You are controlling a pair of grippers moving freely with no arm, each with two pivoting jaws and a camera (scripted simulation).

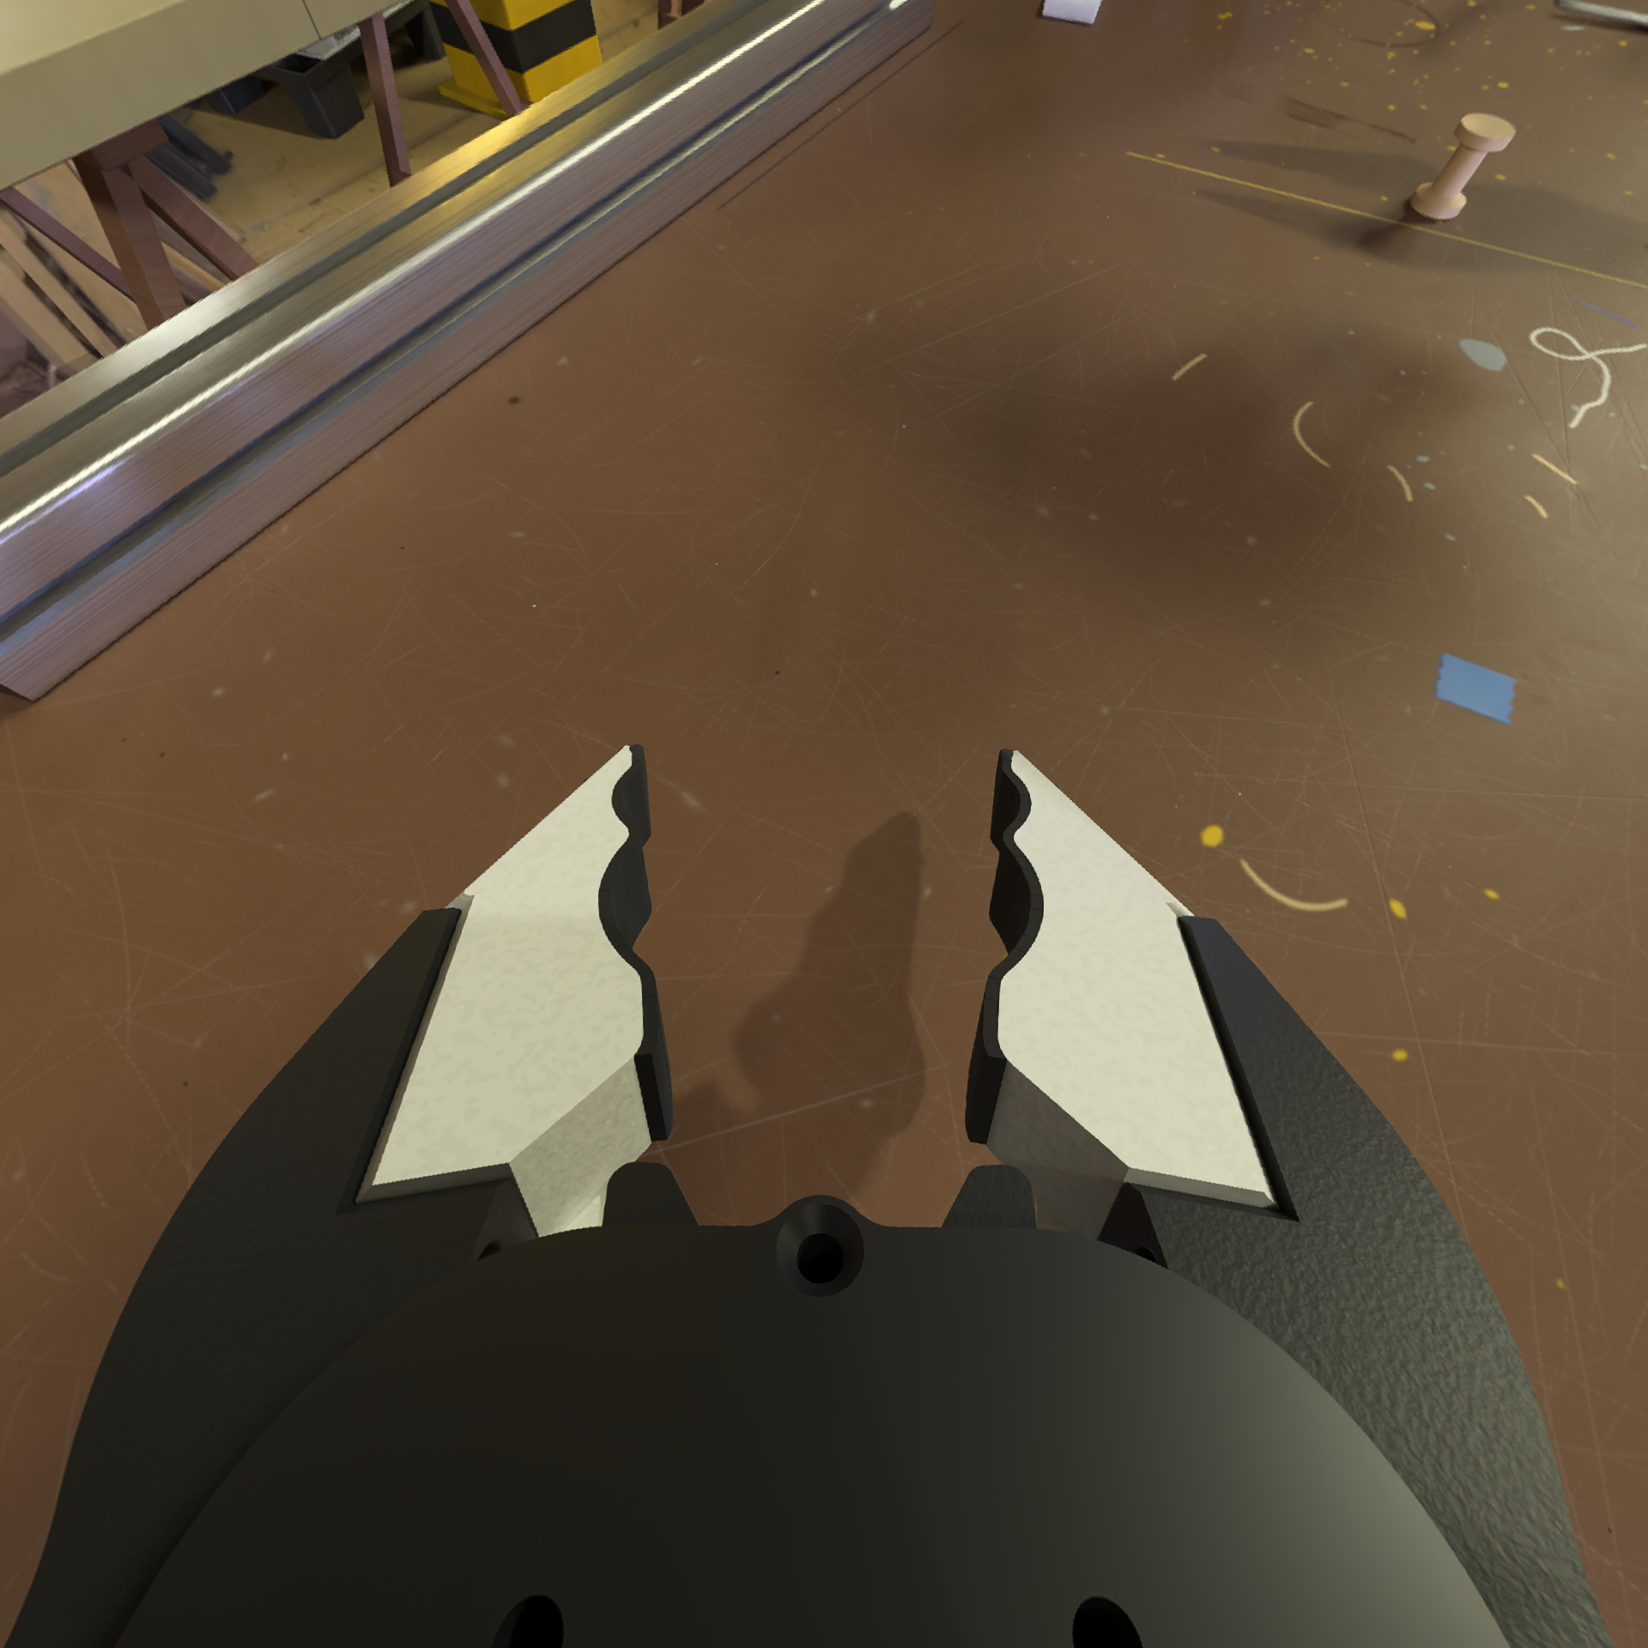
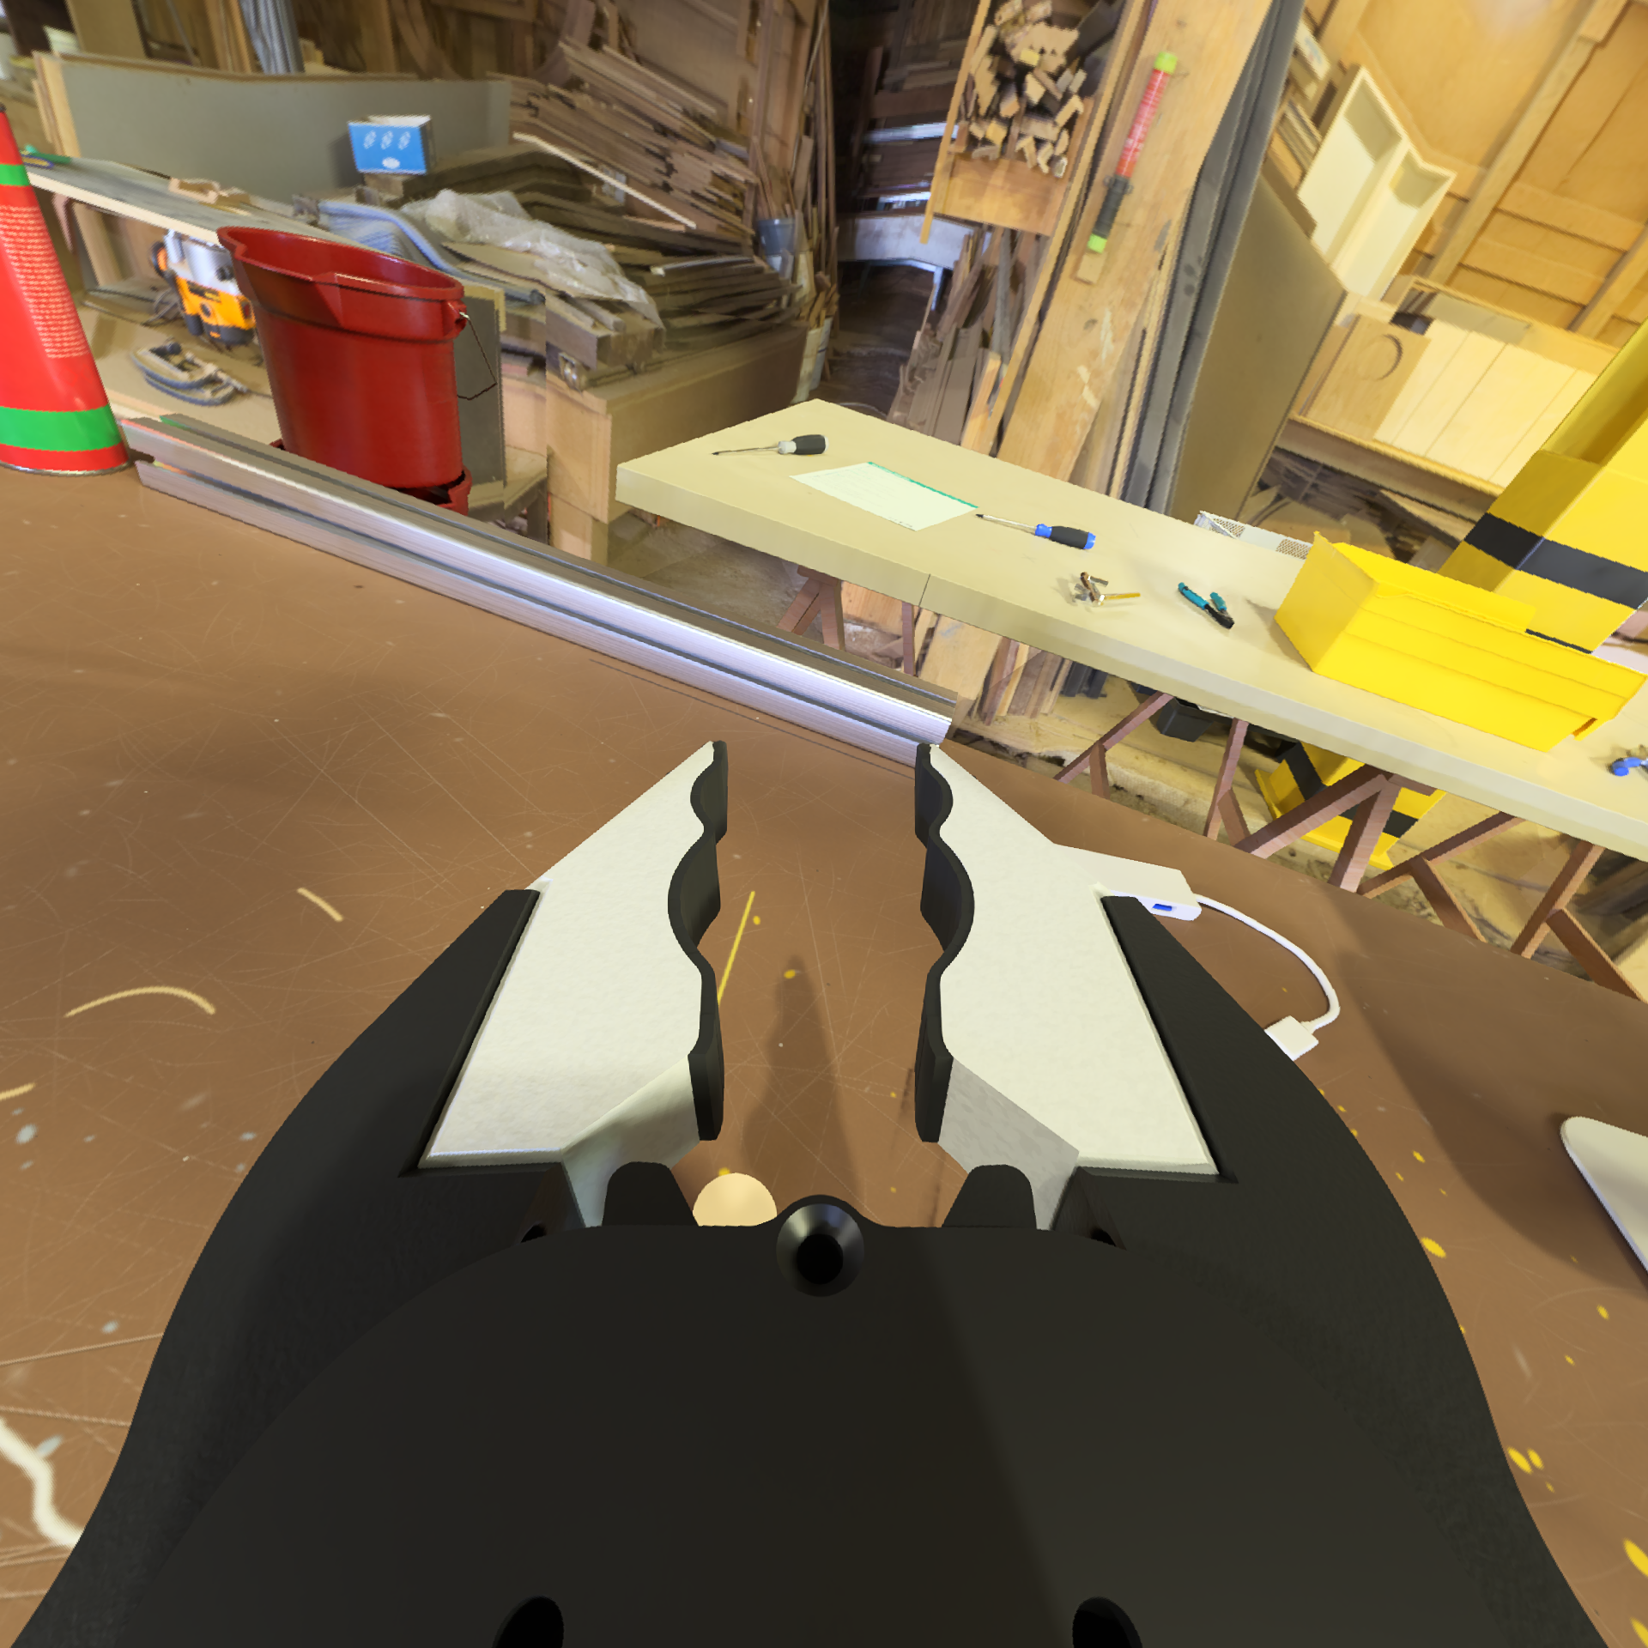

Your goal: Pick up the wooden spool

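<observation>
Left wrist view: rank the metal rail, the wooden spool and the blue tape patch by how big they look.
1. Metal rail, by far the largest.
2. Wooden spool.
3. Blue tape patch, close to the spool in apparent size; the spool lies farther off, so true sizes stay unsure.

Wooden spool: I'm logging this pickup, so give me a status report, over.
Left gripper open, empty. Right gripper open, empty. Wooden spool upright on brown table, far right of left gripper. Path clear.

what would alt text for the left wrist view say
The left gripper hangs open and empty over a scratched brown worktop. The wooden spool stands tilted far off at upper right. A metal rail runs along the worktop's left edge, and blue tape lies to the right.
</observation>
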